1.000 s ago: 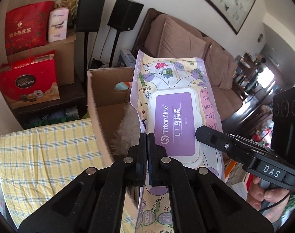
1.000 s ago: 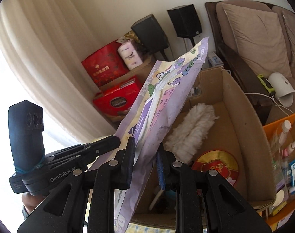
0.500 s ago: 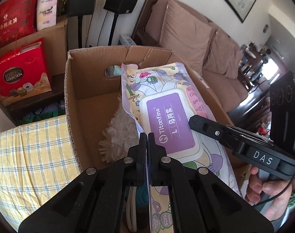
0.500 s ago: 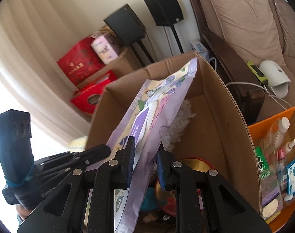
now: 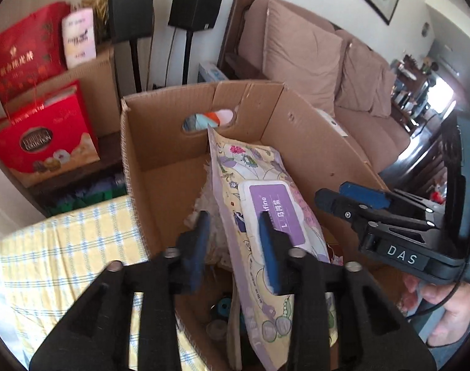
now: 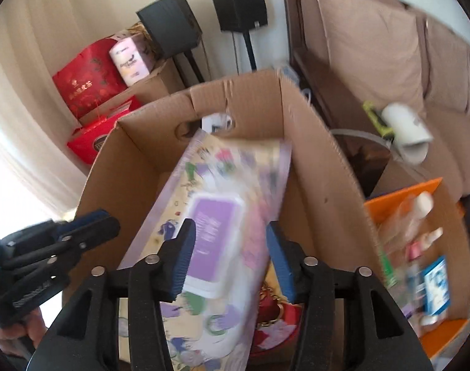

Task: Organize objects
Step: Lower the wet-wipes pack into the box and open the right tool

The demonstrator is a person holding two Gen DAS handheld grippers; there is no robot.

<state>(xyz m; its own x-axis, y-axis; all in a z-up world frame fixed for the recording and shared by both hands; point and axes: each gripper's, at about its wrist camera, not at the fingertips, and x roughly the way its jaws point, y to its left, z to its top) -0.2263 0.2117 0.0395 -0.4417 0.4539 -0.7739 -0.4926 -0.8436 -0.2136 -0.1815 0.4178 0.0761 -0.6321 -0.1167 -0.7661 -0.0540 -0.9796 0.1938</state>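
Note:
A pack of wet wipes [image 5: 265, 191], floral with a purple lid label, lies tilted inside the open cardboard box [image 5: 204, 92]. My left gripper [image 5: 235, 247] hangs over the box's near end. Its jaws are opening, the pack's near edge lies between them, and the pads no longer press on it. In the right wrist view the pack [image 6: 216, 216] is blurred and lies flat-side up below my right gripper [image 6: 231, 256]. Those jaws are opening too and stand clear on either side of the pack. Each gripper shows in the other's view, the right gripper [image 5: 343, 198] and the left gripper [image 6: 89, 225].
A white fluffy duster [image 5: 210, 210] and a red round tin [image 6: 272, 303] lie in the box. An orange bin [image 6: 404, 194] with bottles stands to its right, and a yellow checked cloth [image 5: 65, 247] to its left. Red gift boxes [image 5: 43, 142], speakers [image 5: 197, 3] and a sofa [image 5: 312, 52] stand behind.
Both grippers went from shut on the wipes pack to open. The pack was let go and tipped from upright down into the box. Both hands sank toward the box.

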